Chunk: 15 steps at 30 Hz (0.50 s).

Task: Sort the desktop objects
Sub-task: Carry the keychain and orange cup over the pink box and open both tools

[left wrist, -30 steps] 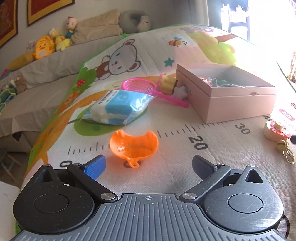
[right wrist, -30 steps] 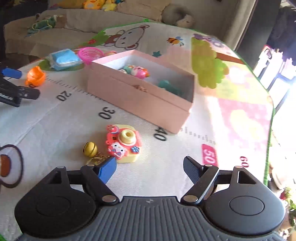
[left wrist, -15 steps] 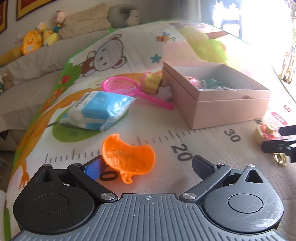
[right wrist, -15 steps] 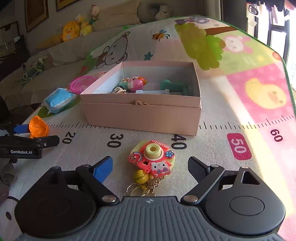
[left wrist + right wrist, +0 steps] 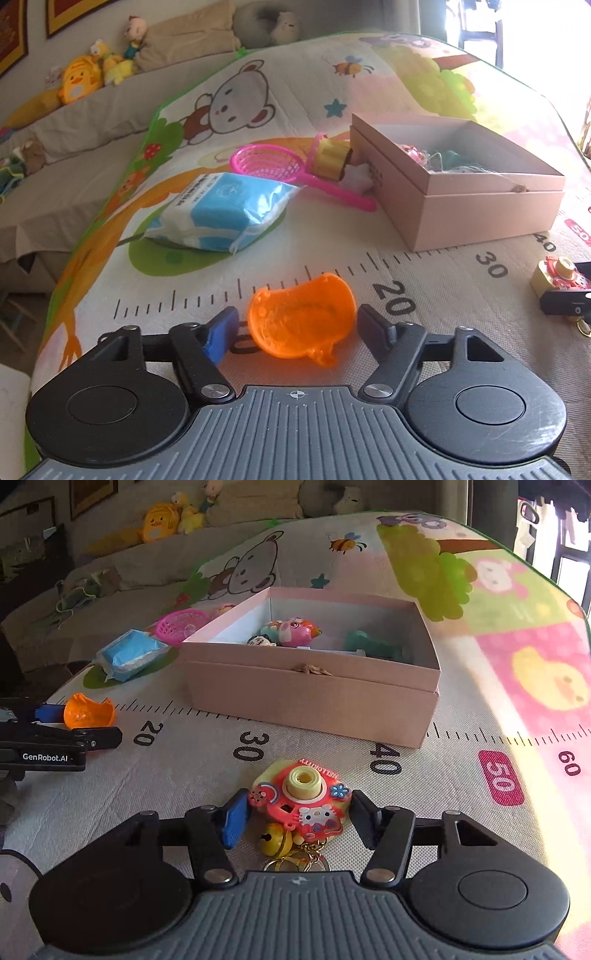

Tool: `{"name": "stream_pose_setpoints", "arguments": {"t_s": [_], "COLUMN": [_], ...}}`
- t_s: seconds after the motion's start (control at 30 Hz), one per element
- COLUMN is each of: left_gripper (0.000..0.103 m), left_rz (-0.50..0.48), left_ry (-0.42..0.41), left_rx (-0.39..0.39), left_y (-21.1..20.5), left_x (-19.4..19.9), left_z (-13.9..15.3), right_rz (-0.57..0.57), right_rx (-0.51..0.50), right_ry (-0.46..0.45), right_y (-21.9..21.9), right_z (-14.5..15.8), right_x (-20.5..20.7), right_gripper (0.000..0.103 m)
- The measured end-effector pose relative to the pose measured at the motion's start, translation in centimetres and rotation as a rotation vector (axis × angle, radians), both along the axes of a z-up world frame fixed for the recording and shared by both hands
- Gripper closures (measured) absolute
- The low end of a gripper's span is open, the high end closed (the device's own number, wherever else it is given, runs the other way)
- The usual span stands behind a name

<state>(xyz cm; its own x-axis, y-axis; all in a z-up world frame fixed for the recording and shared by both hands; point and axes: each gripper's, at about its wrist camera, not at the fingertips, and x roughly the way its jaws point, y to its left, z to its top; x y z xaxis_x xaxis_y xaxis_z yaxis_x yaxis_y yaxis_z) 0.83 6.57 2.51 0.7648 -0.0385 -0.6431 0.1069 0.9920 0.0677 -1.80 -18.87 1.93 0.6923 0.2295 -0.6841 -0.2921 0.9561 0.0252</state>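
From my left wrist I see my left claw (image 5: 297, 326) closing around the orange scoop (image 5: 301, 323), which lies on the play mat (image 5: 443, 332) near the printed 20; whether the pads press it yet I cannot tell. Only this view shows the pink net's (image 5: 273, 164) handle and the yellow toy (image 5: 330, 160) against the pink box (image 5: 476, 210).

My right wrist view alone looks into the box (image 5: 314, 705): a pink figure (image 5: 291, 631) and a teal piece (image 5: 373, 644) lie inside. There my right claw (image 5: 297, 818) is closing on the camera keychain (image 5: 301, 801) between 30 and 40, pads at its sides.

The mat carries a ruler print and cartoon bears. A blue tissue pack (image 5: 225, 210) lies on it. Plush toys (image 5: 79, 79) sit on the sofa behind.
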Motion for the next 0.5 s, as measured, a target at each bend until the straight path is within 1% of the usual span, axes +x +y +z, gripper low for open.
{"name": "stream_pose_setpoints", "arguments": {"t_s": [0.1,0.2,0.27,0.3,0.33,0.4,0.5], "left_gripper": [0.04,0.041,0.041,0.041,0.041,0.041,0.041], "left_rz": [-0.02,-0.059,-0.088,-0.102,-0.128,-0.174,-0.251], "left_ry": [-0.023,-0.057,-0.075,-0.088,-0.118,-0.198,-0.304], "left_rx": [0.022,0.041,0.009,-0.009,-0.029,-0.039,-0.047], "left_y": [-0.4,-1.3,-1.7,-1.8,-2.2,-3.1,-5.1], "left_x": [-0.9,-2.4,-3.5,-3.9,-4.5,-5.0,-4.3], "left_z": [0.5,1.3,2.6,3.3,4.5,6.9,10.3], "right_rz": [0.06,0.099,0.111,0.117,0.121,0.122,0.116], "right_rx": [0.014,0.019,0.03,0.047,0.061,0.075,0.081], "right_ry": [-0.01,-0.056,-0.092,-0.121,-0.148,-0.217,-0.306], "right_y": [-0.1,-0.5,-1.1,-1.7,-2.2,-3.1,-3.9], "right_z": [0.9,2.7,4.4,5.8,7.0,10.0,14.1], "right_x": [-1.3,-3.1,-4.1,-4.7,-5.0,-5.3,-4.2], "right_gripper": [0.045,0.045,0.045,0.045,0.045,0.045,0.045]}}
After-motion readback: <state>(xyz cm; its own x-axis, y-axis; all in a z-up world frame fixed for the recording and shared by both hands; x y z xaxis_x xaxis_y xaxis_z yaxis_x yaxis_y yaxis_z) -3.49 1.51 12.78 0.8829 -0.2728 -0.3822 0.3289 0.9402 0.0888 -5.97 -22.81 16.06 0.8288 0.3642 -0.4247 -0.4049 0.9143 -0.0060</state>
